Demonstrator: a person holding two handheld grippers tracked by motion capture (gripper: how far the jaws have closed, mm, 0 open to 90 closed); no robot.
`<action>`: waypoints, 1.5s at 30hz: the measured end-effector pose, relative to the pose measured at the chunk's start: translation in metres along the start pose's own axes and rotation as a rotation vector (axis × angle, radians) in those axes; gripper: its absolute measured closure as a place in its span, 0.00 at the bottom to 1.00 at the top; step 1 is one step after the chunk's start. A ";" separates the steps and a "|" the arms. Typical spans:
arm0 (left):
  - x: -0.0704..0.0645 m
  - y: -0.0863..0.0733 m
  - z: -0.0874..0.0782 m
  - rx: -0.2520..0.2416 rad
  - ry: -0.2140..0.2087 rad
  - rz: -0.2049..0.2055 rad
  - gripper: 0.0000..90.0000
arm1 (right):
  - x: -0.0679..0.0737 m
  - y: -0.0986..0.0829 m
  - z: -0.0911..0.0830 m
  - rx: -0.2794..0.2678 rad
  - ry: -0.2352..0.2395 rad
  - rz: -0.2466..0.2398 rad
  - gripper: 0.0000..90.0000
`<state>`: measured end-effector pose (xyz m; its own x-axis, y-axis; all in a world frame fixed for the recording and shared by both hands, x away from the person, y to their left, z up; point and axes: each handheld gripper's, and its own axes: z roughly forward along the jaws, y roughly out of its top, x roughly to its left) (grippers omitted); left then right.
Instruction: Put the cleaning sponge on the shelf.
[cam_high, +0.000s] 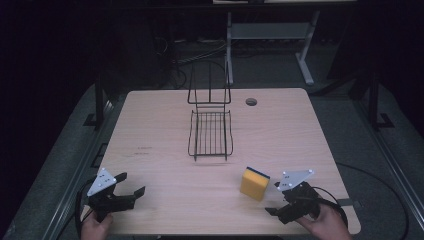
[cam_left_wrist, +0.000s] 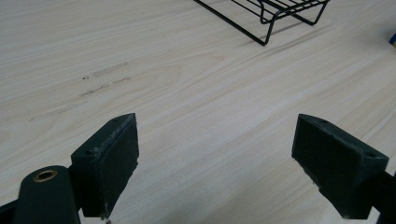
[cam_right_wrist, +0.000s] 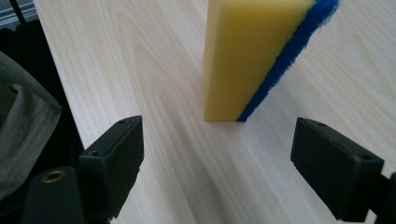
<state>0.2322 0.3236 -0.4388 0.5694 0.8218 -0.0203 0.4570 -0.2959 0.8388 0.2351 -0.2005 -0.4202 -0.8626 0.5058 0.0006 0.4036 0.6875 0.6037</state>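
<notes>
A yellow sponge (cam_high: 255, 183) with a blue scouring face stands on edge on the wooden table (cam_high: 160, 125), near the front right. My right gripper (cam_high: 273, 198) is just right of it, open and empty. In the right gripper view the sponge (cam_right_wrist: 247, 56) stands a little ahead of the wide-apart jaws of the right gripper (cam_right_wrist: 217, 168), not touching them. A black wire rack (cam_high: 210, 132) with an upright back sits at the table's middle. My left gripper (cam_high: 131, 183) is open at the front left over bare wood. From the left gripper (cam_left_wrist: 217, 158), the wire rack (cam_left_wrist: 271, 14) lies far ahead.
A round cable hole (cam_high: 251, 101) sits near the table's far edge, right of the rack. Faint marks (cam_left_wrist: 100, 79) show on the wood ahead of the left gripper. Grey fabric (cam_right_wrist: 23, 135) hangs past the table's front edge. Another desk's white legs (cam_high: 305, 60) stand beyond.
</notes>
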 end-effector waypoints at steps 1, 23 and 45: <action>0.000 0.000 0.000 -0.001 0.000 0.000 0.16 | 0.000 0.001 0.001 -0.003 0.000 -0.006 0.19; 0.001 0.000 -0.001 -0.005 0.003 -0.002 0.16 | -0.004 0.012 0.012 -0.010 0.015 -0.003 0.19; 0.001 -0.001 -0.001 -0.005 0.001 -0.007 0.16 | -0.007 0.028 0.029 -0.042 0.008 -0.012 0.20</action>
<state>0.2314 0.3248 -0.4387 0.5655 0.8244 -0.0251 0.4570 -0.2879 0.8416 0.2615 -0.1699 -0.4263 -0.8698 0.4934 0.0001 0.3807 0.6710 0.6363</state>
